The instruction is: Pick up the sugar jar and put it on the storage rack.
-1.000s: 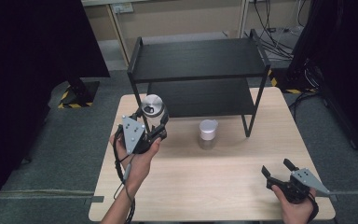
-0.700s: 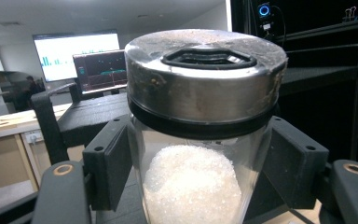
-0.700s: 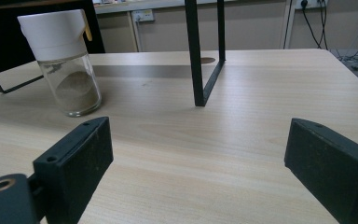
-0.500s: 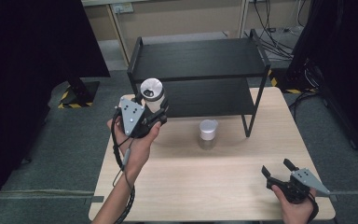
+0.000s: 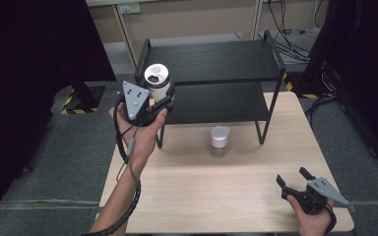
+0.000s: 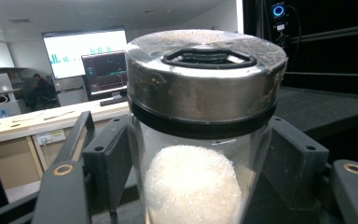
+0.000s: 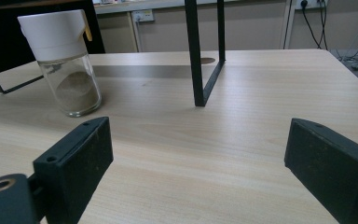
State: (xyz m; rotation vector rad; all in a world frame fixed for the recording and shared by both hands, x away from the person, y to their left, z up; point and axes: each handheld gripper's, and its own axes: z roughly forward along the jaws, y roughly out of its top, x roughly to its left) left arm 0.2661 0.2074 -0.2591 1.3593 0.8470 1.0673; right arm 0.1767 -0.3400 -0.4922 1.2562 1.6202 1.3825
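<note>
Clear glass jar point(image 6: 200, 154) up close, brushed silver lid with a black ring beneath it and a black inset on top, white granules inside. From above, that lid reads pale grey with a dark centre. Left gripper point(image 5: 163, 101): black jaws, grey plate dotted with small dark holes, black cable. Right gripper point(image 5: 293, 184): black again, same grey plate. Shelf point(image 5: 216, 64) matte black all over, frame and boards. Table point(image 5: 216, 196) pale wood with a fine straight grain. Second jar point(image 7: 67, 60): white cap, a yellow tab at its edge, clear glass, tan-brown powder inside. Floor point(image 5: 64, 162) grey carpet, with a yellow-and-black striped strip point(image 5: 76, 101).
</note>
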